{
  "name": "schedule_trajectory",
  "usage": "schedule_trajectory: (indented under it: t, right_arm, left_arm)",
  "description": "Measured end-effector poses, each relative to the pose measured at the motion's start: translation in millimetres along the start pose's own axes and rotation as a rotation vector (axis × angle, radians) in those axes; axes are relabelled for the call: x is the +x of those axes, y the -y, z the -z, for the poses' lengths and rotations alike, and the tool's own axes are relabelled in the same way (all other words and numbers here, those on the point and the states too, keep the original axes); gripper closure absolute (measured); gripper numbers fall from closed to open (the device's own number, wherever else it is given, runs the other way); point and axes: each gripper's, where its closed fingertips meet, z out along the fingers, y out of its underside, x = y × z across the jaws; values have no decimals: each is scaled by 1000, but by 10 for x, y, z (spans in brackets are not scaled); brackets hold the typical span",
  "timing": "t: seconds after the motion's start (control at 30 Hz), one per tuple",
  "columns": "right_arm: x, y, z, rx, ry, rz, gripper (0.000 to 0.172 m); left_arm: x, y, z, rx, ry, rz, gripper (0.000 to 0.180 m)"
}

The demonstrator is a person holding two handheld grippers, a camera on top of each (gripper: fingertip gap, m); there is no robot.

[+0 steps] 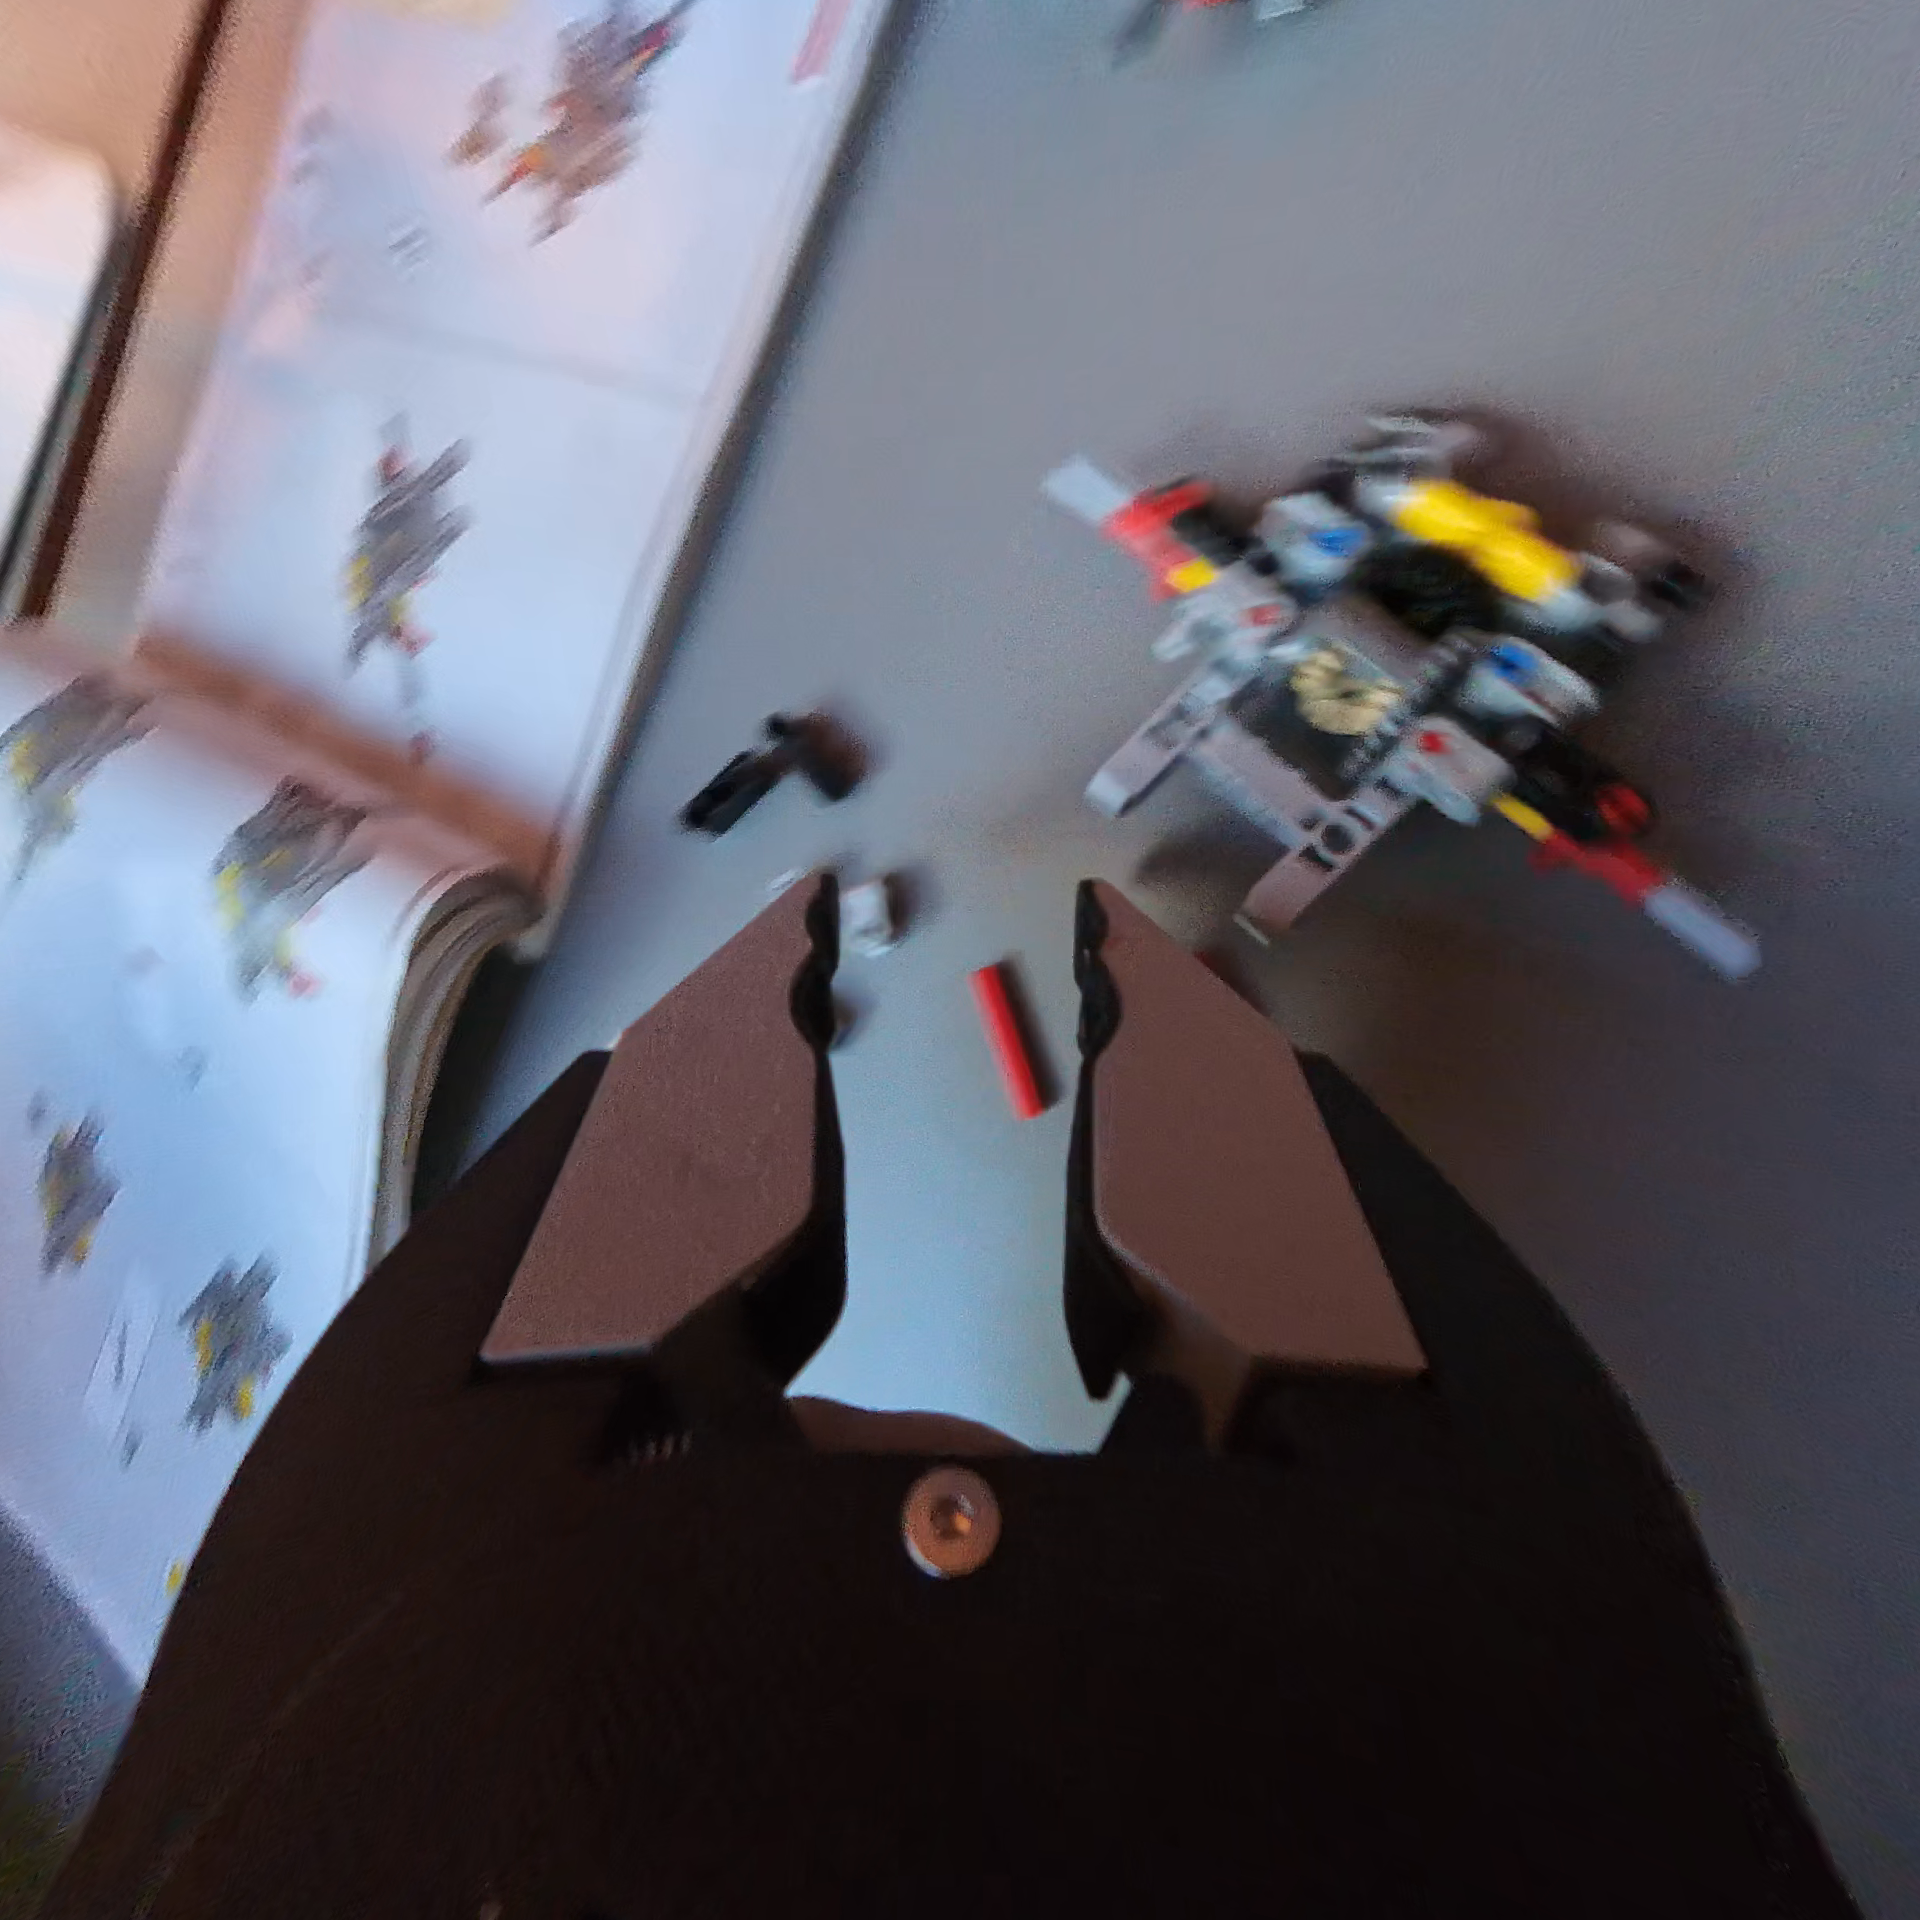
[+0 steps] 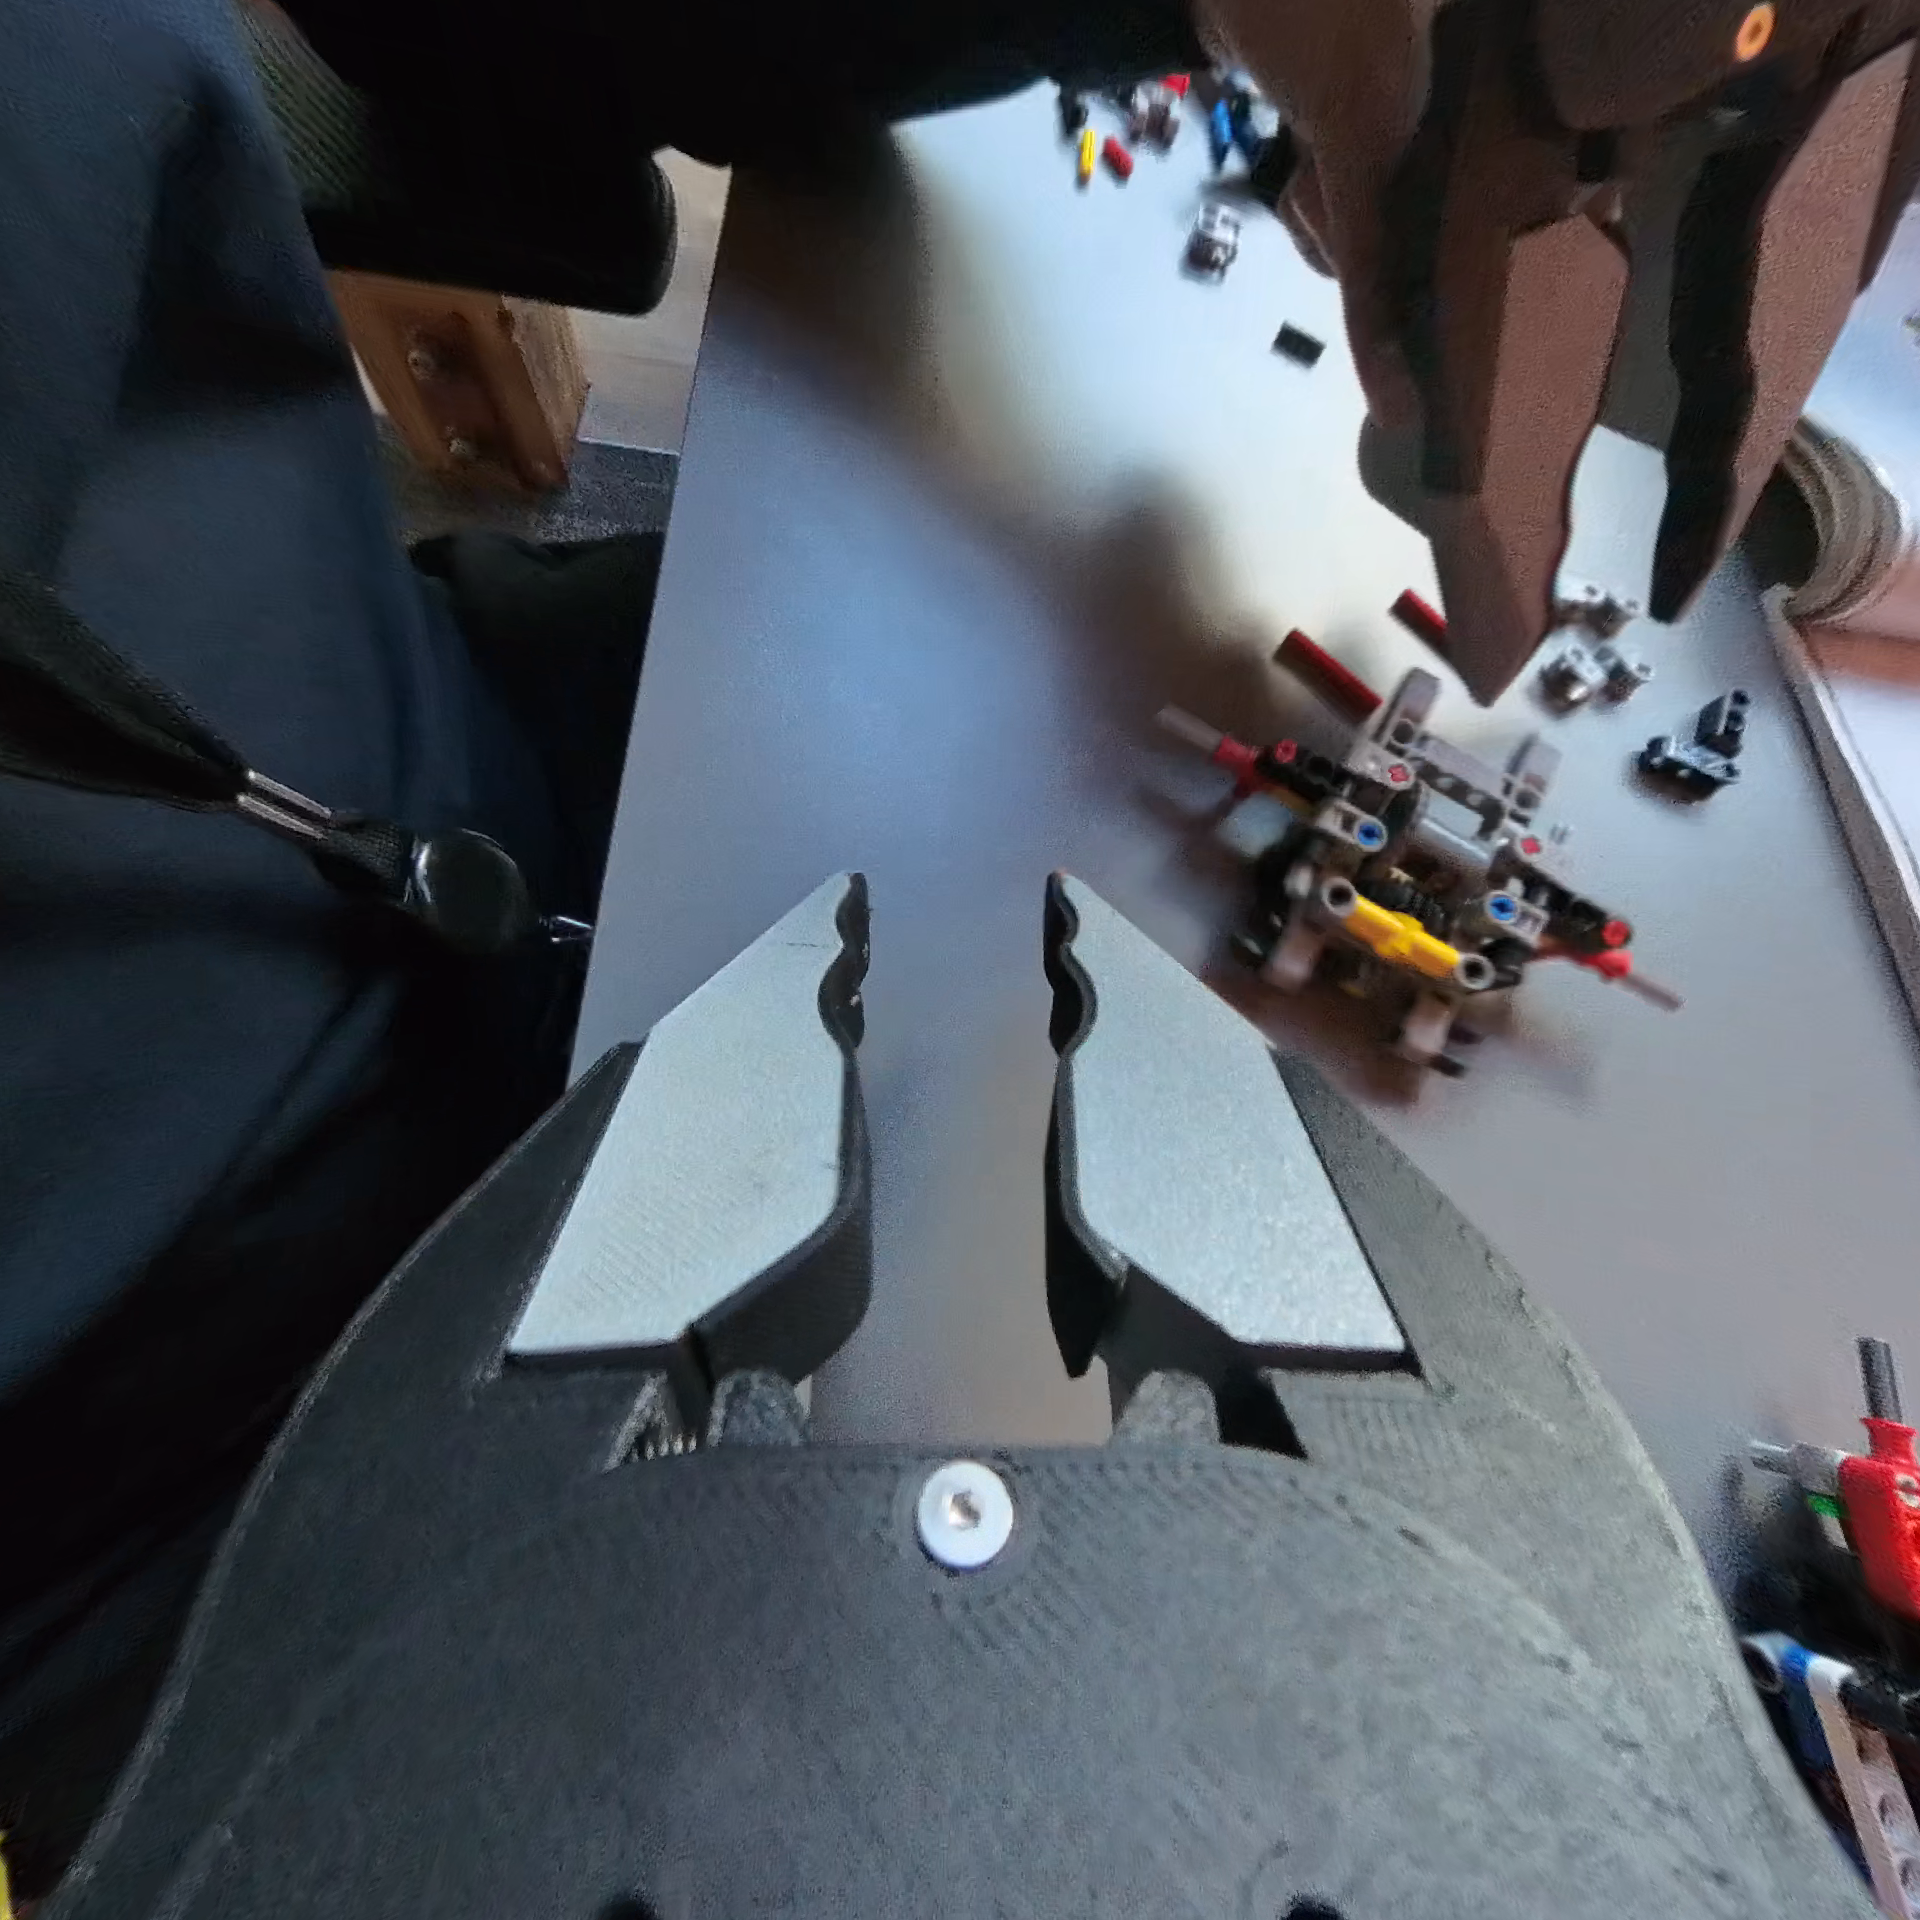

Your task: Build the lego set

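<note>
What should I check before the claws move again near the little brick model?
1. Left claw open with nothing in it: ok.
2. Right claw open and empty, over bare table: ok.
3. Red rod lies flat on the table between the left claw's fingers, touching neither: ok.
4. Small grey piece sits close by the left finger; whether it touches: cannot tell.
5. Brick model rests on the table, apart from both claws: ok.
6. Left wrist view sharp enough for aiming: not ok, it is blurred.
</note>
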Motion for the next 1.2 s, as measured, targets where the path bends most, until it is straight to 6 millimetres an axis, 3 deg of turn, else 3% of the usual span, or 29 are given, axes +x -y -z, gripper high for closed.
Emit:
schedule_trajectory:
  t: [0.07, 0.27, 0.43, 0.53, 0.7, 0.77, 0.9, 1.03, 1.2]
  right_arm:
    - [31, 34, 43, 11, -20, -11, 140]
    - [483, -22, 212, 0, -131, -69, 141]
    - [828, 66, 95, -62, -144, 29, 140]
    - [971, 103, -35, -116, -131, 174, 140]
    - [913, 44, -199, -188, 15, 243, 136]
    - [909, 28, -248, -202, 15, 245, 135]
    - [872, 3, -356, -211, -8, 239, 131]
    - [919, 29, -398, -201, -62, 211, 137]
    - [1046, 85, -430, -191, -96, 190, 131]
  left_arm:
    - [-143, -53, 46, 21, 21, 77, 136]
    - [305, 61, 233, 153, -259, 65, 140]
    - [465, -41, 220, 92, -264, -10, 136]
    - [473, -33, 330, 112, -266, -12, 136]
    - [654, 111, 521, 193, -373, 20, 138]
    - [683, 127, 428, 171, -344, 9, 141]
    - [649, 20, 178, 88, -247, -78, 166]
    - [525, -3, 143, 129, -192, -101, 175]
    - [485, -5, 153, 191, -264, -29, 175]
